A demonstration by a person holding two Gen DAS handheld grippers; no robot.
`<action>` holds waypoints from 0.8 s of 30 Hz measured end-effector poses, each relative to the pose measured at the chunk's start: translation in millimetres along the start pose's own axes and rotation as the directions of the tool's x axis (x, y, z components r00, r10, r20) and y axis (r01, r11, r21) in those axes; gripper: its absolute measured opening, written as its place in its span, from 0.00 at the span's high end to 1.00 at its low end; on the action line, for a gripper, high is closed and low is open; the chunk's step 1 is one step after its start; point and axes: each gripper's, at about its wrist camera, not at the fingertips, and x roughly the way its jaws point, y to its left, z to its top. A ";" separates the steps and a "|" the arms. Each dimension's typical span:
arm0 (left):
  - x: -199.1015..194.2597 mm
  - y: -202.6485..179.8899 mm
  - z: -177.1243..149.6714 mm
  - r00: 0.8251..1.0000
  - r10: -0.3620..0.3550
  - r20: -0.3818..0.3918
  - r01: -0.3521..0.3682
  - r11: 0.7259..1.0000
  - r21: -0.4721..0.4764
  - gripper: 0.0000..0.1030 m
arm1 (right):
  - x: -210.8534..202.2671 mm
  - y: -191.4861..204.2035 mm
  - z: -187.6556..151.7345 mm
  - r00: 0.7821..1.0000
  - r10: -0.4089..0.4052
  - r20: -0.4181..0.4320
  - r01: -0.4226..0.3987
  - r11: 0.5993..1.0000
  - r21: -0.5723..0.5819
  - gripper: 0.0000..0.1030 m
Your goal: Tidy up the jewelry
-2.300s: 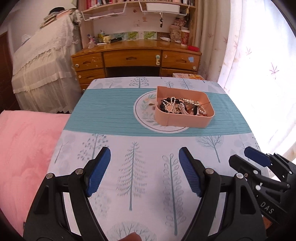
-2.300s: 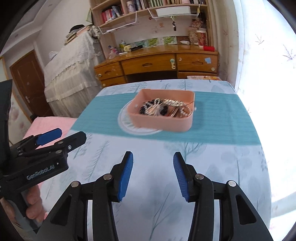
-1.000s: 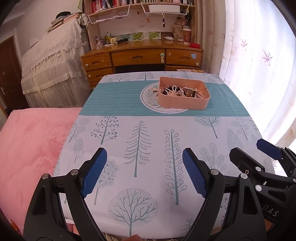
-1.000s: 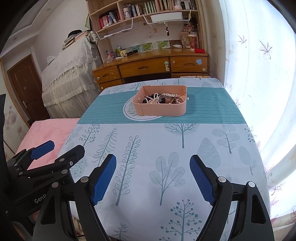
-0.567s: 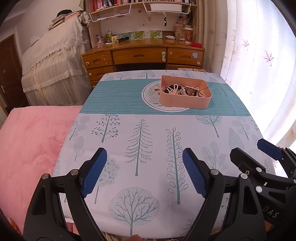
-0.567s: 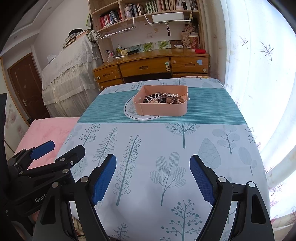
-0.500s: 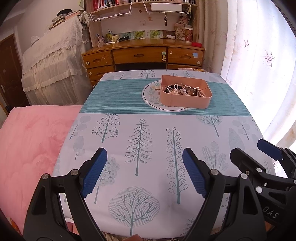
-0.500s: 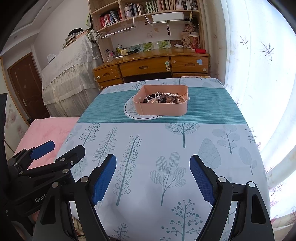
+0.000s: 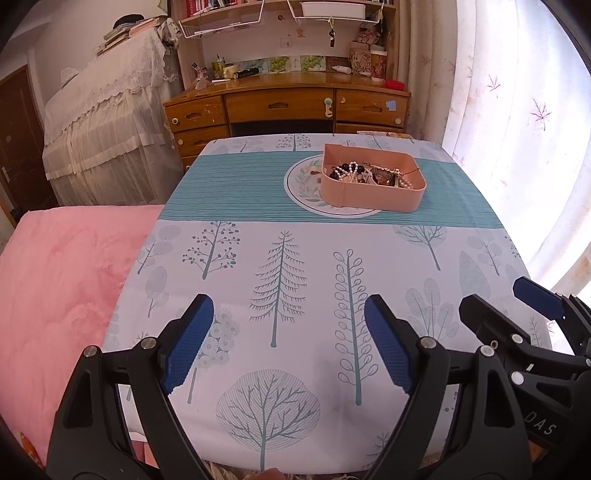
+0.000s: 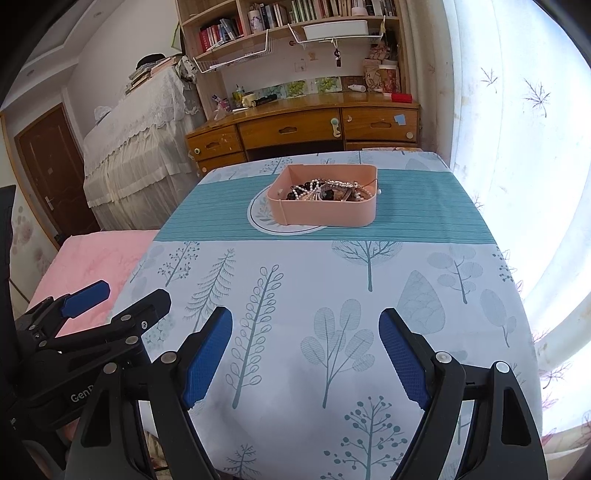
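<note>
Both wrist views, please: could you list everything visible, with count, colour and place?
tray: one, pink, far half of the table, on the teal band.
jewelry: a tangled heap, pearl-white, black and metallic, inside the tray; count unclear.
tablecloth: one, pale with tree prints and a teal band, covering the table.
round emblem: one, white with leaves, printed under the tray.
desk: one, wooden with drawers, beyond the table.
bookshelf: one, wooden, above the desk.
lace cover: one, cream, left of the desk.
blanket: one, pink, left of the table.
curtain: white, at right.
left gripper: one, black with blue fingers, open, empty.
right gripper: one, same colours, open, empty.
</note>
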 end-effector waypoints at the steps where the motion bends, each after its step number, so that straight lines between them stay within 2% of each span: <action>1: -0.1 -0.1 0.2 1.000 0.000 0.001 0.000 1.000 0.000 0.20 | 1.0 -0.1 -0.6 1.000 0.001 -0.002 -0.001 1.000 0.001 0.19; 24: 2.3 3.4 -0.9 1.000 -0.001 -0.010 0.001 1.000 -0.001 0.20 | 7.3 0.0 -5.4 1.000 0.002 -0.012 -0.002 1.000 0.001 0.19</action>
